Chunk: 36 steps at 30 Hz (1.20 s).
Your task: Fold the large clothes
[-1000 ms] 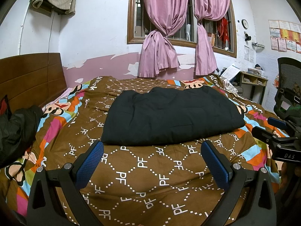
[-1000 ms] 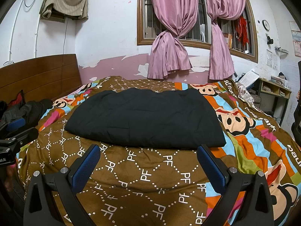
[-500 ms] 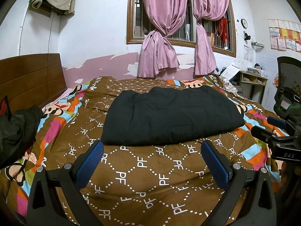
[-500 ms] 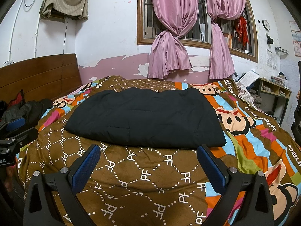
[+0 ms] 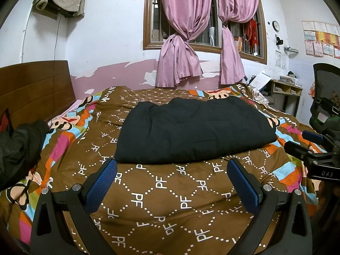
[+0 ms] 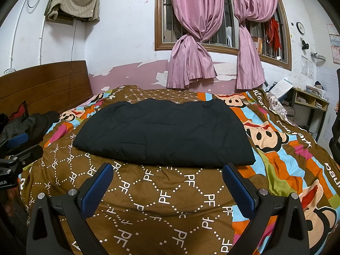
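A folded black padded garment (image 5: 193, 129) lies flat as a broad rectangle in the middle of the bed, on a brown quilt cover printed with white "PF" diamonds and cartoon monkey faces (image 5: 161, 189). Its near edge runs across the quilt just beyond both grippers, and nothing is touching it.

The left gripper (image 5: 172, 167) hovers low over the near part of the quilt, its blue-padded fingers (image 5: 102, 182) spread wide with only bedding between them. The right gripper (image 6: 167, 170) hangs beside it in much the same pose, fingers (image 6: 238, 189) also spread wide and holding nothing. Each one shows at the edge of the other's view: the right at the far right of the left camera, the left at the far left of the right camera.

At the left side of the bed, a crumpled dark jacket (image 5: 19, 146) is heaped near the brown wooden headboard (image 5: 36, 89). Behind the bed, knotted pink curtains (image 5: 182, 63) hang over a wood-framed barred window (image 6: 159, 42), above a wall with peeling pink paint. A beige towel-like cloth (image 6: 74, 4) is draped high on the wall to the left. To the right stand a low wooden shelf unit with papers (image 6: 310, 99) and a black mesh office chair (image 5: 325, 97).
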### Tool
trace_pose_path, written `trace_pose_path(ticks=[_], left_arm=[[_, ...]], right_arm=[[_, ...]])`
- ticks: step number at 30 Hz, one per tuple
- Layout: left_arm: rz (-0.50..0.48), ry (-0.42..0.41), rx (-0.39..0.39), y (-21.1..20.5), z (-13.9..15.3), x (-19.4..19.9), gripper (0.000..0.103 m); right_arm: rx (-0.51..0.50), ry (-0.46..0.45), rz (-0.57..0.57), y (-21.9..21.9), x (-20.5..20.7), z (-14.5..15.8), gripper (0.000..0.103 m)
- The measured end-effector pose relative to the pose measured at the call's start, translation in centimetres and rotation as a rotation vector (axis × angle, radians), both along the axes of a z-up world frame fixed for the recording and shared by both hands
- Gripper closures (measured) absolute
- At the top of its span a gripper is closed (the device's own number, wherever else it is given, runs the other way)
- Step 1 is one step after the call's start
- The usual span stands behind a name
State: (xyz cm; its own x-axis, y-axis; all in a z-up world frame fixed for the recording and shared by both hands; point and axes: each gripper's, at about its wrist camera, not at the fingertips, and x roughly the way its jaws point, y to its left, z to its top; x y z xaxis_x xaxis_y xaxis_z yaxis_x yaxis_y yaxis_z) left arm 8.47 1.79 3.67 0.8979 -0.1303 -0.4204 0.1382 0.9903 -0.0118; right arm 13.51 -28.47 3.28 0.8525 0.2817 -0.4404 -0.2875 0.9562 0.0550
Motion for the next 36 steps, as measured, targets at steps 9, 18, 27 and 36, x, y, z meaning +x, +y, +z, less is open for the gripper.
trace_pose_path(ticks=[9, 18, 27, 36], left_arm=[[-0.006, -0.001, 0.005, 0.30, -0.05, 0.11, 0.002], [-0.006, -0.002, 0.005, 0.10, -0.04, -0.02, 0.002], [-0.006, -0.002, 0.005, 0.07, -0.07, -0.05, 0.002], [-0.006, -0.002, 0.007, 0.00, -0.08, -0.09, 0.002]], right_arm=[[0.001, 0.001, 0.000, 0.00, 0.00, -0.03, 0.000], [0.000, 0.001, 0.000, 0.00, 0.05, 0.00, 0.000], [-0.001, 0.002, 0.000, 0.00, 0.05, -0.03, 0.000], [0.000, 0.001, 0.000, 0.00, 0.04, -0.04, 0.000]])
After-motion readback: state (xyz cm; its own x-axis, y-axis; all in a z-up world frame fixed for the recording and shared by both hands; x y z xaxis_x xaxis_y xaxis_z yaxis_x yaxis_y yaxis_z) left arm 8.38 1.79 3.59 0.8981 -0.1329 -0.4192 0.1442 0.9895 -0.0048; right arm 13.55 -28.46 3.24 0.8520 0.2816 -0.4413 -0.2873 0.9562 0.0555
